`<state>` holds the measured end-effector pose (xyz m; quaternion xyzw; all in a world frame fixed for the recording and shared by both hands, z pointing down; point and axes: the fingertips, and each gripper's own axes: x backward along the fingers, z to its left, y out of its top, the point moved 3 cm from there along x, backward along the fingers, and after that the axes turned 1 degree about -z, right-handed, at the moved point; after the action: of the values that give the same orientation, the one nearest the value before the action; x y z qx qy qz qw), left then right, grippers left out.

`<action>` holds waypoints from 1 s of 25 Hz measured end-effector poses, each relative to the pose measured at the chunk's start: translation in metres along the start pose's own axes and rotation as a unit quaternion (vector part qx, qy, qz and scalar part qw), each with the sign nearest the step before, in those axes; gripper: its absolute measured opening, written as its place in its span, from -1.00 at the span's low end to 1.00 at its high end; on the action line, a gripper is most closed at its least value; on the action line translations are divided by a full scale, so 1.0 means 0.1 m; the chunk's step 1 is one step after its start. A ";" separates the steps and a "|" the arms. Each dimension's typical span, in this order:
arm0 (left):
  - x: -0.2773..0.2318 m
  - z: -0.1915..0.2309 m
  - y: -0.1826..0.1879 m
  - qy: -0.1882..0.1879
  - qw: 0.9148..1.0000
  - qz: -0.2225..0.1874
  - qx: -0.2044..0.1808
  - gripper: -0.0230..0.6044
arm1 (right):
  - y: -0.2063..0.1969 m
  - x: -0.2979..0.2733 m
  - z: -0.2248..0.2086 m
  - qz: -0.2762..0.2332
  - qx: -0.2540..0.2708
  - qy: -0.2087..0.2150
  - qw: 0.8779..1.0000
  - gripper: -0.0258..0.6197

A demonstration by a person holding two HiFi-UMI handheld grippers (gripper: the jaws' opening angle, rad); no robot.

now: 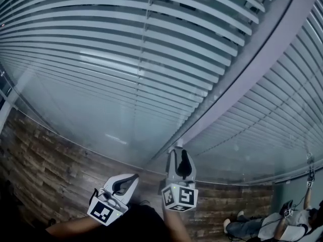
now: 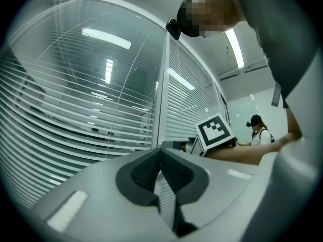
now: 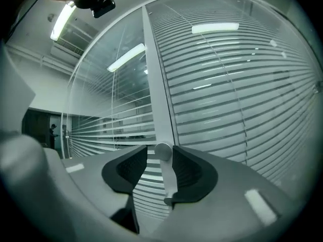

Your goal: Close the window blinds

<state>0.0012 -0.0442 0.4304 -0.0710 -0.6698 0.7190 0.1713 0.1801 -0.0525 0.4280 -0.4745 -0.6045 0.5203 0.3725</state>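
White slatted blinds (image 1: 126, 59) hang over glass panels on both sides of a pale window post (image 1: 262, 59); the slats are tilted so that I see between them. My right gripper (image 1: 180, 153) is raised at the foot of that post. In the right gripper view its jaws (image 3: 159, 153) stand open around the blinds' thin white wand (image 3: 165, 170), which leans on the right pad with a gap on its left. My left gripper (image 1: 132, 177) hangs lower left, away from the blinds, and its tips (image 2: 160, 150) meet with nothing between them.
A wood-patterned surface (image 1: 50, 160) runs below the glass. A person (image 1: 262, 226) sits low at the right, holding marker cubes. Another person with a headset (image 2: 257, 132) stands beyond my right gripper's marker cube (image 2: 216, 131).
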 end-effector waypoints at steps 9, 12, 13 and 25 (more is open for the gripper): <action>-0.01 0.07 0.08 0.012 1.000 0.001 0.018 -0.93 | 0.15 -0.12 -0.02 -0.003 0.001 -0.027 1.000 -0.48; -0.03 0.06 0.15 0.011 1.000 -0.003 0.023 -0.93 | 0.20 -0.12 -0.01 -0.002 0.025 -0.026 0.999 -0.52; -0.03 0.05 0.16 0.011 1.000 -0.004 0.025 -0.93 | 0.20 -0.12 0.00 0.002 0.043 -0.024 0.999 -0.52; -0.05 -0.05 0.12 0.006 1.000 -0.001 0.028 -0.93 | 0.19 -0.15 0.17 0.075 0.453 -0.002 0.889 -0.53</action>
<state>0.0054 -0.0418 0.4176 -0.0694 -0.6488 0.7366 0.1780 0.1718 -0.0717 0.4067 -0.2971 -0.2670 0.7649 0.5053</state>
